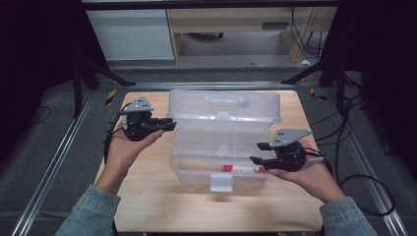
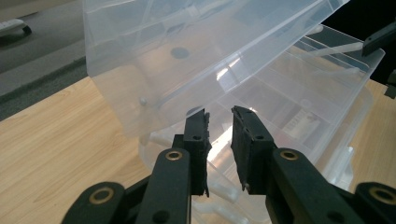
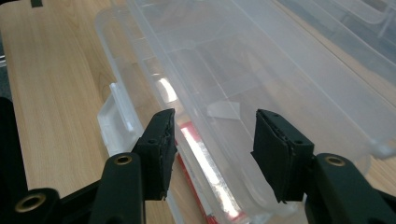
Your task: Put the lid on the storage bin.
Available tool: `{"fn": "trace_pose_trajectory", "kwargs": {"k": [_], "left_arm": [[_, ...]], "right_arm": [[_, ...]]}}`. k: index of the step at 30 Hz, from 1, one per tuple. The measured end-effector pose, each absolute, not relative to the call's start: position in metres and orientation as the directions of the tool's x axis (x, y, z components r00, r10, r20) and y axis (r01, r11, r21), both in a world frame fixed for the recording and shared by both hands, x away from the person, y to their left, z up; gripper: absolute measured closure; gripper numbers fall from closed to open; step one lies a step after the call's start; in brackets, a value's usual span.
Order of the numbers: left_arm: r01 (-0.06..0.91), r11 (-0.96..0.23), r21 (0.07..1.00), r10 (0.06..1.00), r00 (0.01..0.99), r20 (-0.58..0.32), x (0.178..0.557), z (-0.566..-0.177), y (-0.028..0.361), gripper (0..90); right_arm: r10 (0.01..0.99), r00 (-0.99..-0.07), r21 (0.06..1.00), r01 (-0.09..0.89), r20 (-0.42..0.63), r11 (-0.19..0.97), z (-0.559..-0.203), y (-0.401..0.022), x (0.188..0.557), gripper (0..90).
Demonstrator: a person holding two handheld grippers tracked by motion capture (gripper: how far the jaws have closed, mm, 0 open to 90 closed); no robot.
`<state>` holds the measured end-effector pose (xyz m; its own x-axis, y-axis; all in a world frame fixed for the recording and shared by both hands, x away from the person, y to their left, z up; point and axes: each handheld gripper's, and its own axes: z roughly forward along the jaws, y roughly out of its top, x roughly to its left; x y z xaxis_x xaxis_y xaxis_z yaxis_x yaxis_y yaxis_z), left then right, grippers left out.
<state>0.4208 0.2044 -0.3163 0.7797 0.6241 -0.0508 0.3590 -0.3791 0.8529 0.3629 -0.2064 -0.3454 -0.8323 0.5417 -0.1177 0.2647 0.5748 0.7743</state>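
Jaws of left gripper (image 1: 167, 124) slightly parted and of right gripper (image 1: 257, 153) spread wide, both empty, one at each end of clear plastic organizer box (image 1: 221, 147), which sits mid wooden table (image 1: 147, 196), lid (image 1: 223, 104) raised, red-and-white item (image 1: 241, 168) inside near front latch (image 1: 221, 182).
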Motion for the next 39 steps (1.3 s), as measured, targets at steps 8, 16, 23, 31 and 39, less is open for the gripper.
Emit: {"fn": "trace_pose_trajectory", "kwargs": {"k": [8,16,23,31,39], "left_arm": [[0.359,-0.398,0.844,0.611,0.790,-0.048,0.414,-0.323,0.205,75.6],[0.362,-0.405,0.840,0.602,0.797,-0.053,0.408,-0.331,0.206,76.5],[0.364,-0.424,0.829,0.595,0.803,-0.049,0.402,-0.338,0.206,77.0],[0.369,-0.434,0.822,0.586,0.808,-0.053,0.393,-0.349,0.208,78.1],[0.373,-0.408,0.833,0.591,0.804,-0.070,0.386,-0.355,0.215,78.2]], "right_arm": [[0.575,-0.810,0.784,0.283,-0.113,0.553,-0.340,-0.223,0.354,56.9],[0.634,-0.767,0.791,0.322,-0.103,0.519,-0.341,-0.244,0.351,64.2],[0.666,-0.739,0.796,0.341,-0.101,0.499,-0.342,-0.257,0.351,65.5],[0.699,-0.709,0.793,0.369,-0.098,0.485,-0.347,-0.267,0.349,66.5],[0.731,-0.675,0.786,0.398,-0.099,0.474,-0.354,-0.277,0.349,65.7]]}}
